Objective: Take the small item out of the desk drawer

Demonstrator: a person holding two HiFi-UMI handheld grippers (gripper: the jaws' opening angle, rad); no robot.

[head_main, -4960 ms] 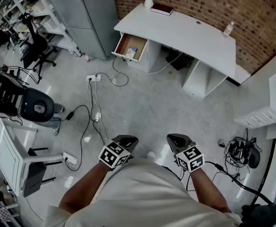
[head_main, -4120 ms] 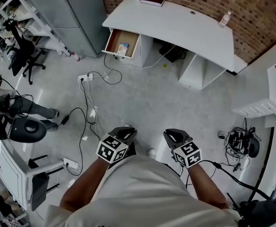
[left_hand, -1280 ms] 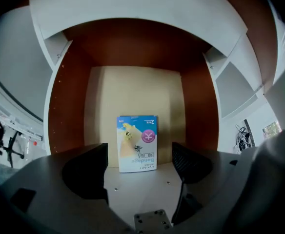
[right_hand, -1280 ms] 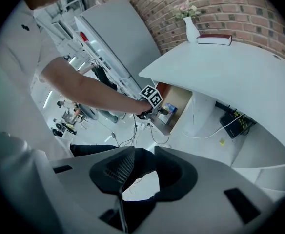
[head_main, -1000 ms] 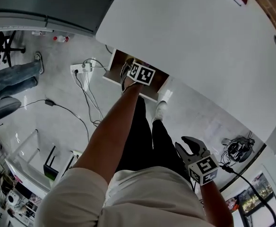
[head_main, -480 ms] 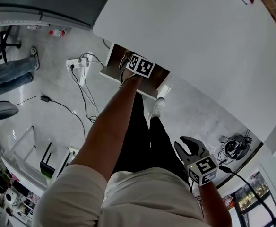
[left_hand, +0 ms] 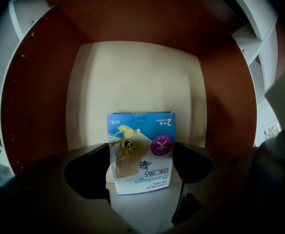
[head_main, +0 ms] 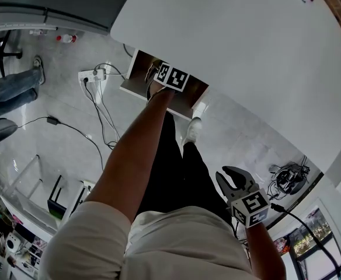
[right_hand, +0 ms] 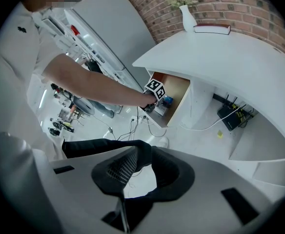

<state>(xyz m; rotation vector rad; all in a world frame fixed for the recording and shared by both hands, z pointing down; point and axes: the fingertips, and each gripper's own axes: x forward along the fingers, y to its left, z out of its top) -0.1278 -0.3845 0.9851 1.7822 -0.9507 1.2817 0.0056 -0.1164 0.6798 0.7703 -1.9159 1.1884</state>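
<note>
Far left in the head view there's another person's jeans leg (head_main: pixel 10 92) on the grey floor, then a white power strip (head_main: pixel 91 74) with cables running off it. The left arm is stretched far out. The left gripper (head_main: pixel 162 74) is down inside the open drawer (head_main: pixel 136 77), which sits under the near edge of the white desk (head_main: pixel 246 45). From above its marker cube covers the jaws.

The left gripper view looks straight into the drawer (left_hand: pixel 35 111), with red-brown walls and a pale floor. The bandage box (left_hand: pixel 141 140) is in the near part of the drawer, blue and white, its print upside down to the camera. The left gripper (left_hand: pixel 141 152) has its jaws spread to the width of the box. One black pad sits against each side, so it is clamped on the lower half of the box. Can't tell if the box rests on the drawer floor or is just off it.

The right gripper view shows the same from the side: left gripper (right_hand: pixel 154 89) in the drawer (right_hand: pixel 179 94), with the blue of the bandage box (right_hand: pixel 168 101) just beside it. A white vase (right_hand: pixel 187 16) with flowers and a dark red book (right_hand: pixel 212 28) sit at the far end of the desk (right_hand: pixel 240 62).

On the right, the right gripper (head_main: pixel 233 177) is held low, near the person's body and well apart from the drawer. In its own view the right gripper (right_hand: pixel 141 150) has its fingertips together. The curved jaws form a ring with only floor showing through, nothing held. Far right on the floor is a cable tangle (head_main: pixel 287 177).
</note>
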